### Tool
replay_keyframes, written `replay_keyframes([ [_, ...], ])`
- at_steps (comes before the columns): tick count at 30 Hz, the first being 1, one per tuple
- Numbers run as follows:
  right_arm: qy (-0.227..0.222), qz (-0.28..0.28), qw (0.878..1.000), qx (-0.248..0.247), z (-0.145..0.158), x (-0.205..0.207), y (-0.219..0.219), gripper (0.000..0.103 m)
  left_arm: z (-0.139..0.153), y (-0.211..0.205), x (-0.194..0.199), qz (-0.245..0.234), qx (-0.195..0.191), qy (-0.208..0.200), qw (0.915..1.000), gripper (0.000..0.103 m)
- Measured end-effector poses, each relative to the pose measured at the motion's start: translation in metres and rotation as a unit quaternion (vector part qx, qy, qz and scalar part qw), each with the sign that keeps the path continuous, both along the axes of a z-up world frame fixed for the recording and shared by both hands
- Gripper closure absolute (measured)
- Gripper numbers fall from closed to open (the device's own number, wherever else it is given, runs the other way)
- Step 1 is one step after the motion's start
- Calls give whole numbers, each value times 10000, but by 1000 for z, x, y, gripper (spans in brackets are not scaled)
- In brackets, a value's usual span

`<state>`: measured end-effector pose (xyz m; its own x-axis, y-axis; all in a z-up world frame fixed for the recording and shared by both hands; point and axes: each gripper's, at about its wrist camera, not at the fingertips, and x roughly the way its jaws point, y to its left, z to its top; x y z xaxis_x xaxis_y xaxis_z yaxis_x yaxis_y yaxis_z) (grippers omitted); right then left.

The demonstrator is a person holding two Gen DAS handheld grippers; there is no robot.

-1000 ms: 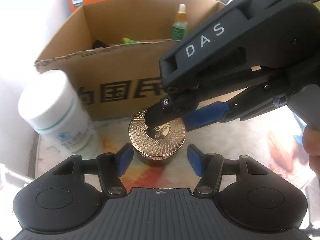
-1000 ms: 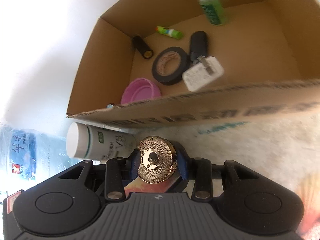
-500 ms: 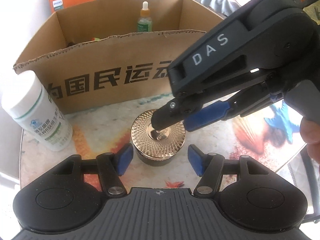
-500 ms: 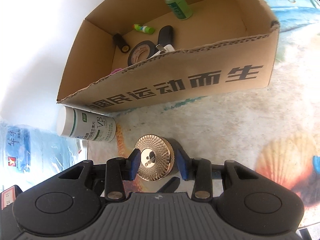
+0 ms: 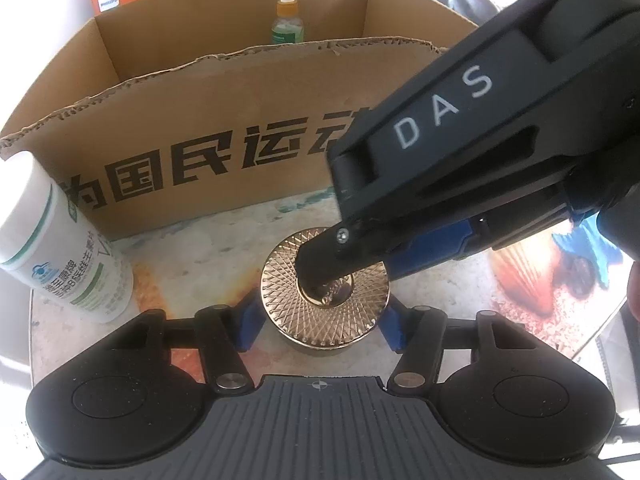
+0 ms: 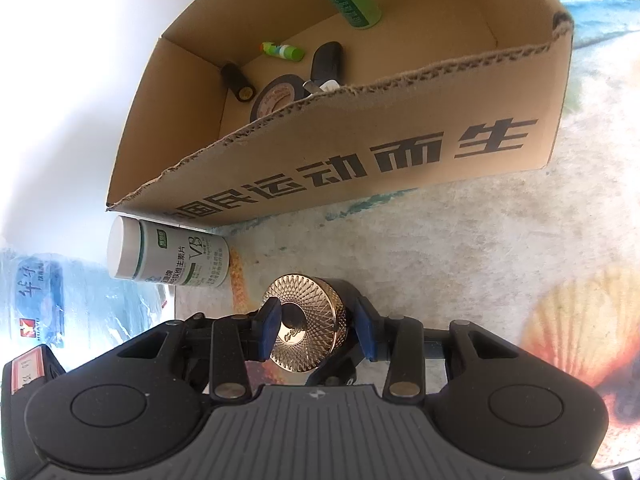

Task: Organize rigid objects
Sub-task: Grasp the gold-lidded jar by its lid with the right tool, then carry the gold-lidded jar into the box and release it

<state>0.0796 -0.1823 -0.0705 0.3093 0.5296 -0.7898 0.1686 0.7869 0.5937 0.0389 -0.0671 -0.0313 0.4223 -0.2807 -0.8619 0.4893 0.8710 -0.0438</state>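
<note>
Gold, knurled metal caps the jar [image 5: 325, 300], which stands on the table [image 6: 460, 248] near the box [image 5: 224, 120]. Right gripper [image 6: 318, 330] is clamped across the lid; left gripper [image 5: 320, 326] brackets the dark base, whether pressing I cannot tell. Likely heavy, rigid, slick; hold the ridged rim.

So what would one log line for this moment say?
object: gold-lidded jar outside cardboard box | right gripper: shut on jar | left gripper: straddling jar, contact unclear
</note>
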Motion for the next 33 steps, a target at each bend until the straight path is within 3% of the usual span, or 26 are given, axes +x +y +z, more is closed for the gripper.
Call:
replay_keyframes([
  [10, -89, 74, 9999, -23, 0, -2, 1, 59, -7, -7, -4, 69, -7, -128, 9999, 48],
  [18, -107, 51, 9999, 11, 11, -6, 1, 59, 4, -4, -16, 141, -11, -221, 9997, 48],
  [23, -253, 45, 9997, 11, 43, -10, -4, 59, 35, -6, -21, 204, -70, -320, 9993, 48],
  [33, -983, 158, 9950, -28, 148, 17, -36, 59, 129, -28, 8, 353, -338, -886, 9949, 48],
])
